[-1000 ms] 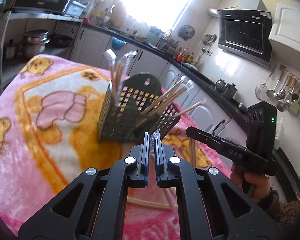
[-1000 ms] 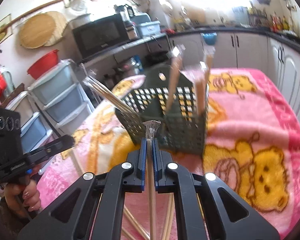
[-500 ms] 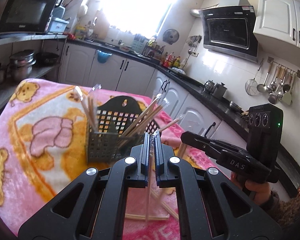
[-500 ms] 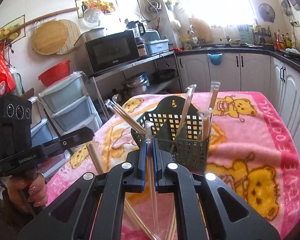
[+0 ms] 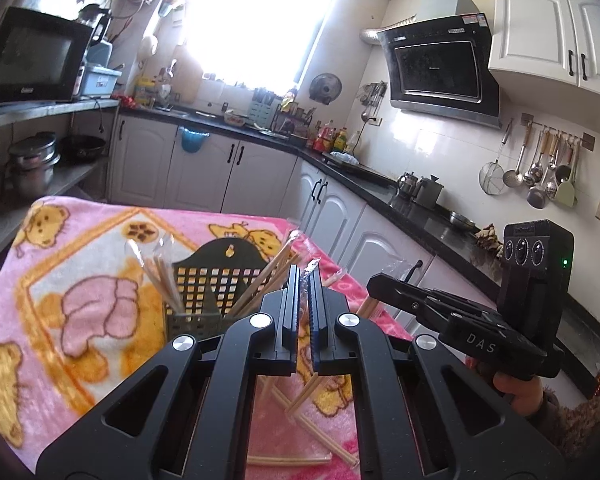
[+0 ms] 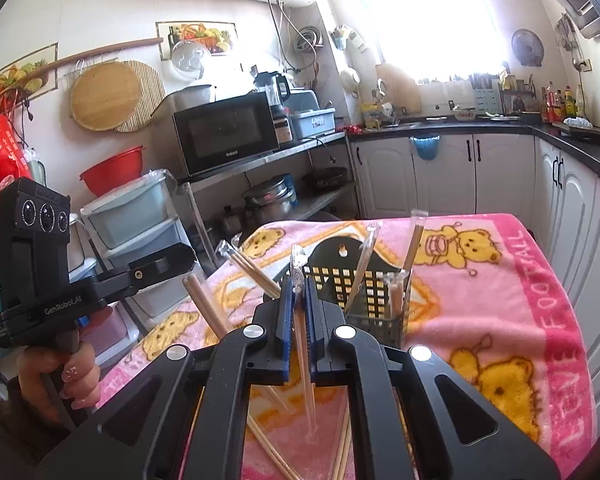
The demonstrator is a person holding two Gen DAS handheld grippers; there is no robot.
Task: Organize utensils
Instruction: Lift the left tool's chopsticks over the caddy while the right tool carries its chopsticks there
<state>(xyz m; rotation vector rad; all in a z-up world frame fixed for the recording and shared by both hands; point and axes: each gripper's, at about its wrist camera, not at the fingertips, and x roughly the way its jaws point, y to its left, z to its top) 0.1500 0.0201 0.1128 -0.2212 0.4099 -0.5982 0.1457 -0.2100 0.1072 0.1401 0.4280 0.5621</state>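
Item: wrapped chopstick pair, clear sleeve, pinched between the nearly closed fingers of the right tongs at lower centre of the right wrist view; sleeve tip projects above the fingers, lower end hangs down toward the pink blanket.

Item: second wrapped pair, pinched in the left tongs at centre of the left wrist view; only the crinkled sleeve end is seen, so the grip depth is uncertain.

Destination: dark mesh utensil basket, upright just beyond and right of the right tongs, already stocked with several leaning wrapped pairs.

Handling, as judged: each pair should be tilted upright, lowered end-first into a free compartment, and released only once the end is inside; leaning sticks should be avoided.

Remaining: loose chopsticks lie on the blanket below both tongs.
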